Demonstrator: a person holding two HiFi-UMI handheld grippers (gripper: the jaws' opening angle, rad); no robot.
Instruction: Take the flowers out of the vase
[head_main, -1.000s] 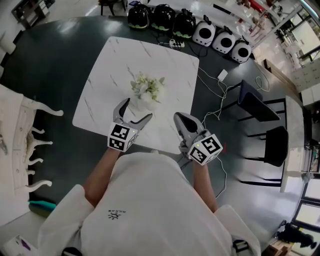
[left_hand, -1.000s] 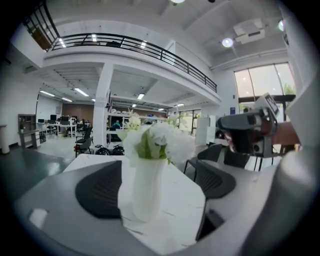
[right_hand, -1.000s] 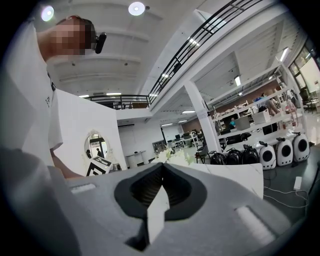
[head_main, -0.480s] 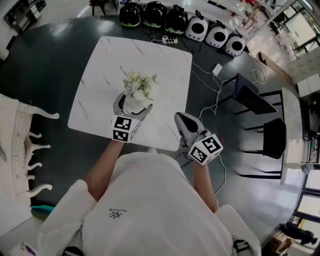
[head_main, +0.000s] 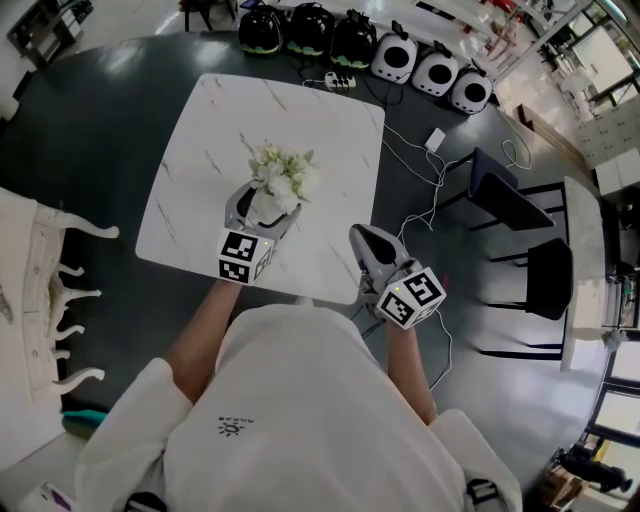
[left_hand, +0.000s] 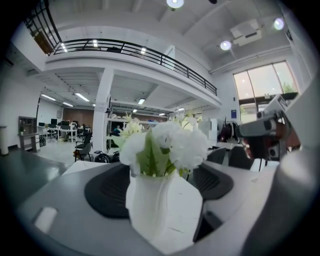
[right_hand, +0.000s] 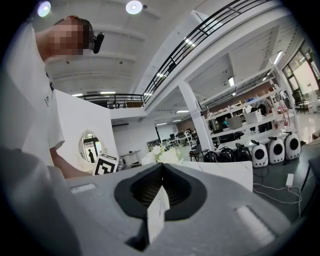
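Note:
A white faceted vase (head_main: 262, 210) with white flowers (head_main: 280, 170) stands near the front of the white marble table (head_main: 200, 140). My left gripper (head_main: 265, 202) has its jaws on either side of the vase body. They have just been closing and now hug it. In the left gripper view the vase (left_hand: 162, 210) fills the gap between the dark pads (left_hand: 107, 192), with the flowers (left_hand: 167, 142) above. My right gripper (head_main: 364, 240) hovers at the table's front right edge, jaws together, nothing in it (right_hand: 161, 167). It points toward the flowers (right_hand: 162, 156).
Round black and white devices (head_main: 432, 70) line the floor behind the table, with a power strip (head_main: 338, 82) and white cables (head_main: 420, 190) trailing right. Dark chairs (head_main: 510, 205) stand on the right. White carved furniture (head_main: 40, 270) is on the left.
My left gripper has moved forward from the table edge onto the vase, and its jaws now sit round the vase body. The right gripper has hardly moved.

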